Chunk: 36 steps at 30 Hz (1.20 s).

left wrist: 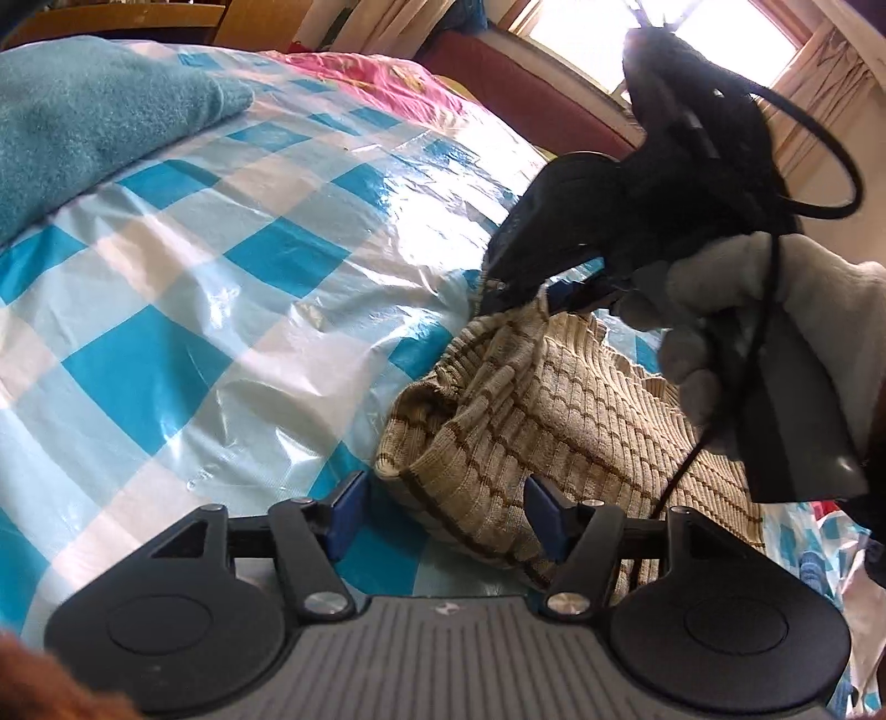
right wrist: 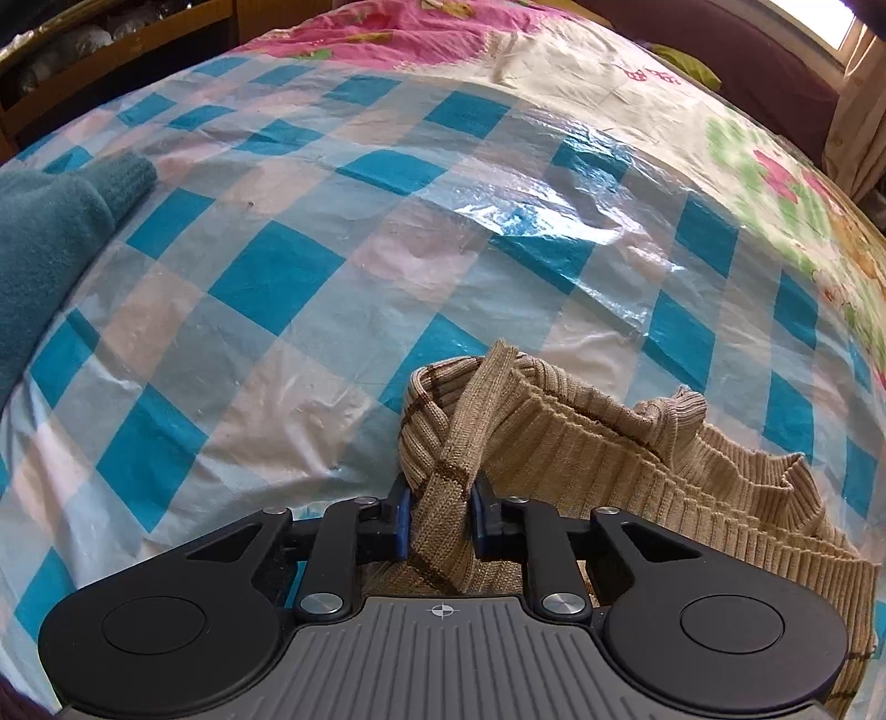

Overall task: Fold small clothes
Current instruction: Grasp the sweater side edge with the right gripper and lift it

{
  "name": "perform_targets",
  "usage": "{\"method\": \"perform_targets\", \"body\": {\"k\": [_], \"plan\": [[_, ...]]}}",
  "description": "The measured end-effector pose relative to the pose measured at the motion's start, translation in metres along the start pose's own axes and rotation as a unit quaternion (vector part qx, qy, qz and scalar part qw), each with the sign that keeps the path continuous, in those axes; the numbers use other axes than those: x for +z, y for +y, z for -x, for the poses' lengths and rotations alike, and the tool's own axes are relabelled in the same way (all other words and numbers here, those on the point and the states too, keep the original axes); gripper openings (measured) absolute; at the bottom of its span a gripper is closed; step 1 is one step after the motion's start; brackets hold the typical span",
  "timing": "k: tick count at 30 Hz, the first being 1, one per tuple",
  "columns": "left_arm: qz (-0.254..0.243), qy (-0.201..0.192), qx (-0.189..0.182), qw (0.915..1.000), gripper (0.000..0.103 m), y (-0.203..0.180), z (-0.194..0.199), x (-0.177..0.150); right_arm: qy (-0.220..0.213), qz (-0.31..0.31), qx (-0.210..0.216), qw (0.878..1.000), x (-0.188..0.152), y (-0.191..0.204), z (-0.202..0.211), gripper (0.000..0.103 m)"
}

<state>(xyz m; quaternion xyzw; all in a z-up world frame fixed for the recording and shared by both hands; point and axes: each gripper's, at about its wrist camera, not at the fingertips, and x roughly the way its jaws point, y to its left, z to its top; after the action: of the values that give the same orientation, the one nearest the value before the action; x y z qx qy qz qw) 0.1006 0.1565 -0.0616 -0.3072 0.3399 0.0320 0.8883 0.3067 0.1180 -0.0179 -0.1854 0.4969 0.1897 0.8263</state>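
Note:
A small beige ribbed knit garment [left wrist: 559,410] with brown stripes lies on the blue-and-white checked plastic sheet [left wrist: 194,288]. My left gripper [left wrist: 443,509] is open, its blue pads either side of the garment's near folded edge. My right gripper [left wrist: 526,293] shows in the left wrist view, held by a gloved hand, shut on a raised part of the garment. In the right wrist view the right gripper [right wrist: 440,520] is shut on a strip of the garment [right wrist: 448,487], and the rest of the garment [right wrist: 637,459] lies bunched ahead and to the right.
A teal fleece cloth [left wrist: 94,116] lies at the far left of the sheet, and it also shows in the right wrist view [right wrist: 50,232]. A pink floral bedsheet [right wrist: 387,27] lies beyond. A window [left wrist: 692,33] and curtains stand at the back right.

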Motion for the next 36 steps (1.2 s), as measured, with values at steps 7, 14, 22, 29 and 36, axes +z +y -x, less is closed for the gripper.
{"method": "perform_targets", "body": {"k": [7,14,22,29,36], "plan": [[0.004,-0.016,0.004,0.9999,0.072,0.002,0.001,0.0,-0.02,-0.017,0.022,0.999,-0.005,-0.015,0.02,0.014],[-0.003,-0.023,0.011,0.9997,0.075,0.0,0.002,-0.002,-0.034,-0.03,0.029,0.999,-0.009,-0.026,0.035,0.014],[-0.005,-0.018,0.001,0.9998,0.078,-0.003,-0.008,-0.001,-0.039,-0.044,0.038,0.998,-0.012,-0.03,0.039,0.014],[-0.006,-0.019,-0.017,0.9997,0.075,-0.004,-0.01,-0.002,-0.042,-0.056,0.046,0.996,-0.014,-0.041,0.045,0.014],[-0.015,-0.025,-0.022,0.9993,0.049,-0.005,-0.009,-0.001,-0.047,-0.066,0.058,0.995,-0.017,-0.049,0.048,0.014]]}}
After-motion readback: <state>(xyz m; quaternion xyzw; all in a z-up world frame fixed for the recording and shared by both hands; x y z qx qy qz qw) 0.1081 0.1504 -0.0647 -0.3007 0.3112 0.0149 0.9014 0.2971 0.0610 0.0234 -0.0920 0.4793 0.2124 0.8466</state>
